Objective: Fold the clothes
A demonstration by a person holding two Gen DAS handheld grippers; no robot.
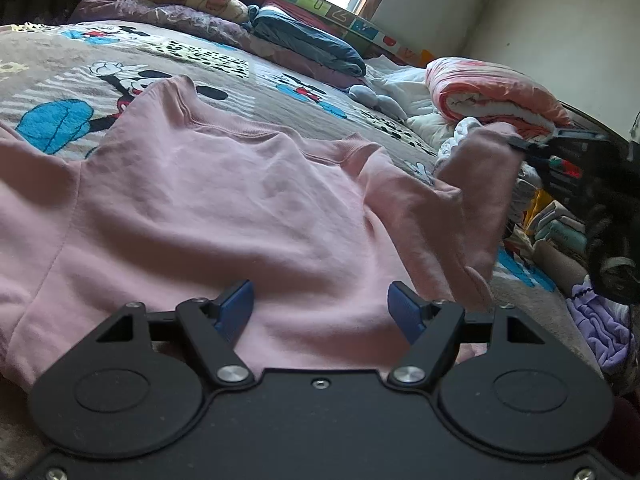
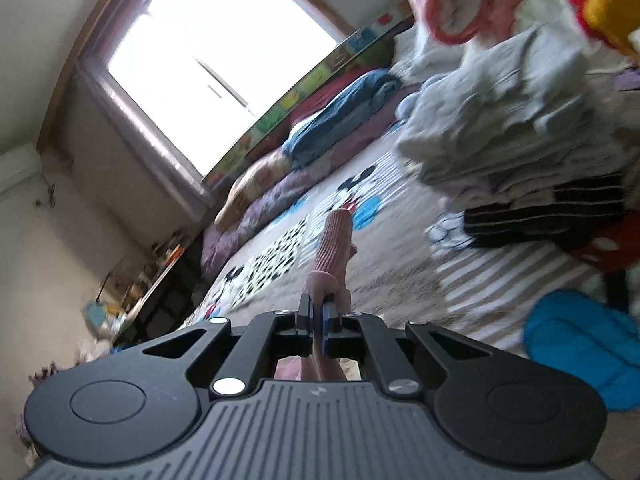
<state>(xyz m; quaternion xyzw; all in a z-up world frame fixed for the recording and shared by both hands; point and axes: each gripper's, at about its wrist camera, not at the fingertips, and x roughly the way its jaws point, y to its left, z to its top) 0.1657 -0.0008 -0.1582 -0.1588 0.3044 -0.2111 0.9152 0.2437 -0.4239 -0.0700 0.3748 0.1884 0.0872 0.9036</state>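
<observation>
While the pink top (image 1: 224, 208) lies spread on the bed (image 1: 52, 64) with its neckline toward the far side, we log the fold as barely begun. Body panel is flat and mostly smooth; no fold line shows across it in the left wrist view.

Left hand-held gripper (image 1: 320, 312): released, jaws wide apart, blue pads (image 1: 236, 310) just over the near hem, nothing between them. We cannot tell whether the pads touch the cloth.

Right hand-held gripper (image 2: 319, 320): clenched on the sleeve (image 2: 334, 244). The right wrist view shows the ribbed cuff sticking out past the closed jaws, raised off the bedspread. The left wrist view confirms it: the sleeve on that side stands up from the shoulder, pinched at its end by the other tool. Right view is blurred, so finer detail of the grip is not readable.

Our reading of progress:
- Done: garment laid out, one sleeve picked up.
- Under way: most likely the first sleeve fold, carrying that sleeve in over the body.
- Left: the other sleeve, which runs out of frame at the left edge, then the body folds.

A heap of clothes (image 2: 500, 120) sits on the bed to the right, near the top. Some of it looks stacked, some loose; we cannot say how much is already folded. If the heap is pending, most of the task remains.
</observation>
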